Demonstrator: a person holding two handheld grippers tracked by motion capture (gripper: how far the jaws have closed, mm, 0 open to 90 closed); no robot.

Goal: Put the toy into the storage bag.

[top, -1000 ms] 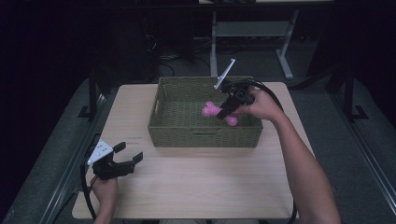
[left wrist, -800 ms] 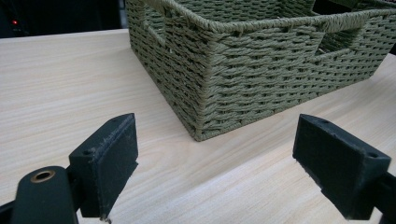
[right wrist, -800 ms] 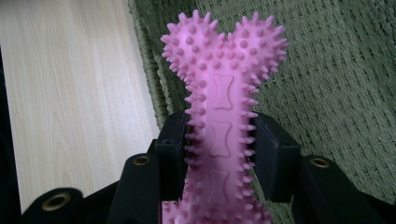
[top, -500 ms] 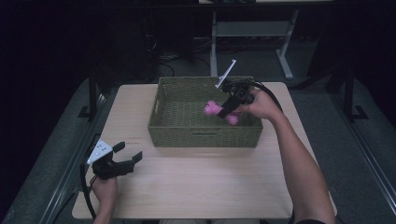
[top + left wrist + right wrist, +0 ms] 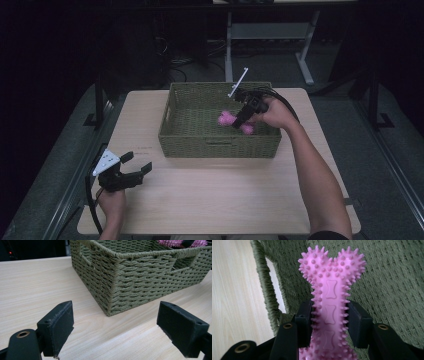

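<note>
A pink spiked bone-shaped toy (image 5: 331,290) is clamped at its middle between the jaws of my right gripper (image 5: 329,322), which is shut on it. In the high view that right gripper (image 5: 243,118) holds the pink toy (image 5: 227,119) inside the green woven basket (image 5: 175,131), near its right side. My left gripper (image 5: 135,162) rests open on the table near the front left corner, nothing between its pads (image 5: 58,326). From the left gripper view the basket's near corner (image 5: 112,287) stands ahead, with the pink toy (image 5: 172,243) just above its rim.
The light wooden table (image 5: 220,200) has free room in front of the basket. A white stick-like part (image 5: 239,82) rises at the basket's far rim beside the right hand. A metal stand (image 5: 265,35) is on the floor behind the table.
The right gripper with the pink toy has shifted slightly within the basket. The left gripper has stayed in place on the table.
</note>
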